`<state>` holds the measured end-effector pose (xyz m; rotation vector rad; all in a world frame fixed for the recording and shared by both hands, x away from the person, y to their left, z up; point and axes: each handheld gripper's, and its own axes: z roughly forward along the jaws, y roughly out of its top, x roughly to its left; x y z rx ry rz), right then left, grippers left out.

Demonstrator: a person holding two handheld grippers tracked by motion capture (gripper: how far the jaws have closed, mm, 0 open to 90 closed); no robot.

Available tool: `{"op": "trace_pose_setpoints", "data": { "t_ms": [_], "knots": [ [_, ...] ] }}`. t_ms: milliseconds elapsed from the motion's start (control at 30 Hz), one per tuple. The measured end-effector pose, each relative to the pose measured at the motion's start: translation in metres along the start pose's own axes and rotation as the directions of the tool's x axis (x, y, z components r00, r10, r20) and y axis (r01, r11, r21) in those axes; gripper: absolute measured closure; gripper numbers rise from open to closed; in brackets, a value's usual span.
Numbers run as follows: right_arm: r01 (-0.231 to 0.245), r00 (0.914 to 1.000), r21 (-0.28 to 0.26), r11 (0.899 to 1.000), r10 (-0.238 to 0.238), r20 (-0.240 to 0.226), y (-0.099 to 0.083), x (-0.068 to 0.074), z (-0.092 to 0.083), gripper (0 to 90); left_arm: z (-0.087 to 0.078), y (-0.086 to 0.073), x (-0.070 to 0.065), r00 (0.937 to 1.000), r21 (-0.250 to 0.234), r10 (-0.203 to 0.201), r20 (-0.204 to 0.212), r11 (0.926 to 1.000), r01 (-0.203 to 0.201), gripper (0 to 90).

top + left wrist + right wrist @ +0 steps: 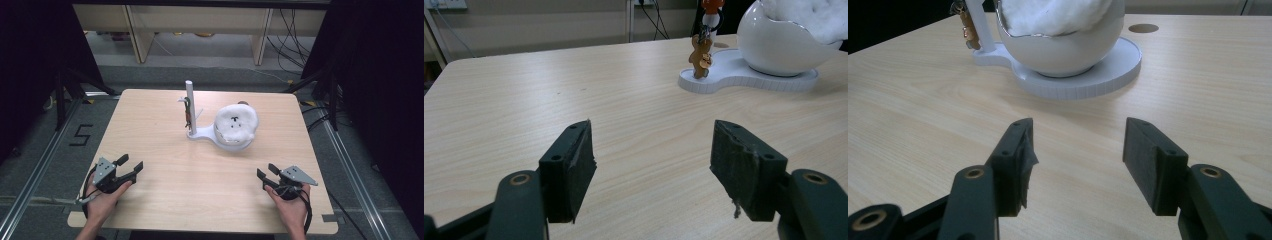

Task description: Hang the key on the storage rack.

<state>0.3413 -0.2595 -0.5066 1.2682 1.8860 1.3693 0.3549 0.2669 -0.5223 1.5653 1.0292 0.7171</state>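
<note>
A white stand [200, 134] [734, 80] [1083, 82] sits mid-table, with an upright white post [190, 105] and a round white bowl [235, 137] [781, 47] [1063, 52] full of white fluffy stuffing [236, 121] [1053, 15]. A small brown figure charm [188, 116] [700, 56] [967, 27] hangs on the post. My left gripper [129, 165] [651, 160] rests at the table's near left, open, nothing between its pads. My right gripper [266, 173] [1075, 157] rests at the near right, open and empty too. Both point toward the stand from well short of it.
The wooden table [150, 130] has a small round hole [1143, 28] behind the stand. Beyond the far edge stand a wooden bench frame [200, 25] and loose cables [295, 45]. Dark curtains and metal rails flank both sides.
</note>
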Motion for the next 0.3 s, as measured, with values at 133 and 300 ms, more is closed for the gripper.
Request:
{"op": "trace_pose_setpoints", "data": {
  "t_ms": [133,300],
  "knots": [
    [-0.012,0.9999,-0.004,1.000,0.012,0.000,-0.0029,-0.0003,-0.0014,46.8,-0.0020,-0.0021,-0.0012,0.9999,0.009,0.005,-0.009,0.9999,-0.005,33.1],
    [-0.036,0.9992,-0.017,0.999,0.037,0.016,-0.0062,0.0004,-0.0022,46.4,-0.0022,-0.0022,-0.0004,0.9999,0.006,-0.007,-0.013,1.0000,0.007,33.0]
  ]
}}
